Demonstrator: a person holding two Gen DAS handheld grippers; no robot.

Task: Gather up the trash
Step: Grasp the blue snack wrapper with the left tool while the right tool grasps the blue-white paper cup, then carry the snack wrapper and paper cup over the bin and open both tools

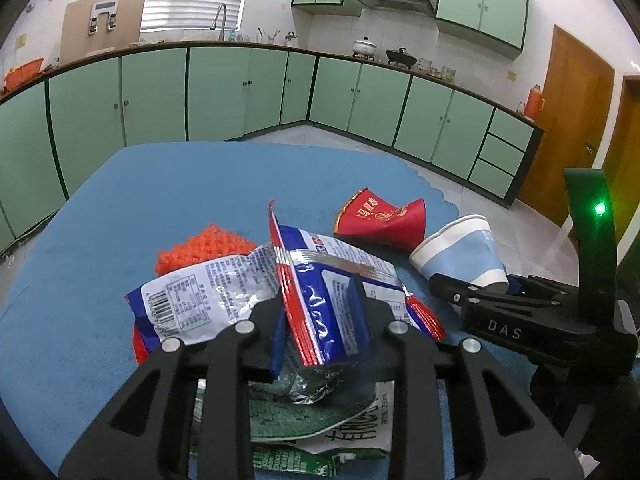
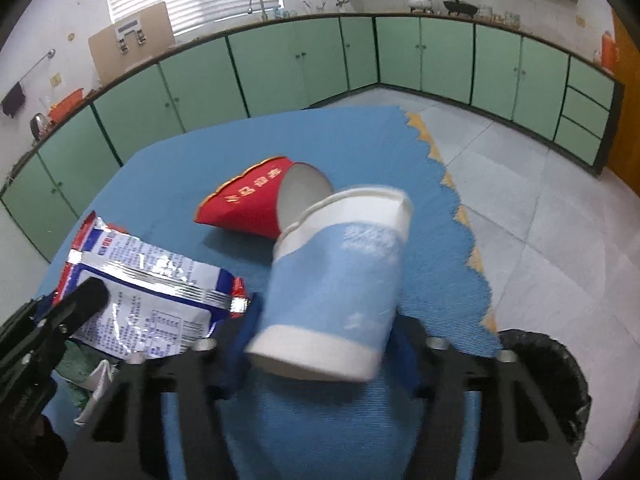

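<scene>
A crinkled blue, red and white snack wrapper (image 1: 320,280) stands up between the blue pads of my left gripper (image 1: 320,316), which is shut on it. In the right wrist view the same wrapper (image 2: 160,292) lies at the left under a black left finger (image 2: 86,298). A blue and white paper cup (image 2: 340,276) lies on its side, tilted, with my right gripper (image 2: 324,340) shut on its base end. From the left wrist the cup (image 1: 460,252) and the right gripper (image 1: 484,286) show at the right. A crushed red paper cup (image 2: 248,204) rests on the cloth beyond.
The table carries a blue cloth (image 1: 160,184) with a scalloped right edge (image 2: 472,248). An orange knitted piece (image 1: 204,248) lies behind the wrapper, and a green and white packet (image 1: 320,428) under my left gripper. A black-lined bin (image 2: 552,380) stands beside the table at lower right.
</scene>
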